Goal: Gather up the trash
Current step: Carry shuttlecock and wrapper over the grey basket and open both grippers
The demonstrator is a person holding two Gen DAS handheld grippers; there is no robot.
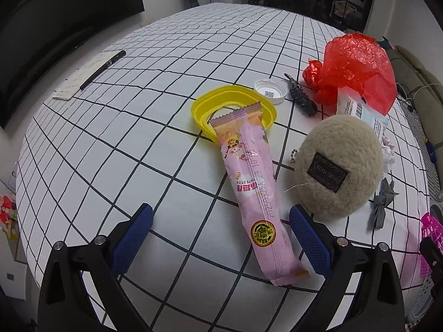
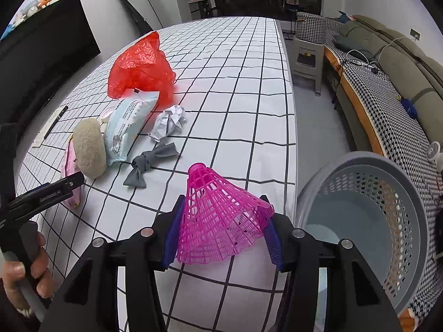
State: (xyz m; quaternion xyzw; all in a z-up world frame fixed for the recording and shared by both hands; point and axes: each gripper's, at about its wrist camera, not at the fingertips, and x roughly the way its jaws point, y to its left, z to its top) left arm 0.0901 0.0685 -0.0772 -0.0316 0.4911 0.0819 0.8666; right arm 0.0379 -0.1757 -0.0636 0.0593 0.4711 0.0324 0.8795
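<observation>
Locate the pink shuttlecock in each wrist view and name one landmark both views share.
Left wrist view: the pink shuttlecock shows only partly, at the far right edge, low in the picture.
Right wrist view: it sits low in the centre, clamped between the right hand-held gripper fingers, beside the grey basket.
Shared landmark: the red plastic bag on the checked tablecloth.

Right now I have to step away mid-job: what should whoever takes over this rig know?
Right gripper: shut on the pink plastic mesh shuttlecock, beside the grey perforated bin, which looks empty.
Left gripper: open, straddling the pink snack wrapper, not gripping it.
Still on the checked table: red plastic bag, crumpled white paper, pale blue packet, yellow lid, white cap.
Next: probably drop the shuttlecock in the bin.
</observation>
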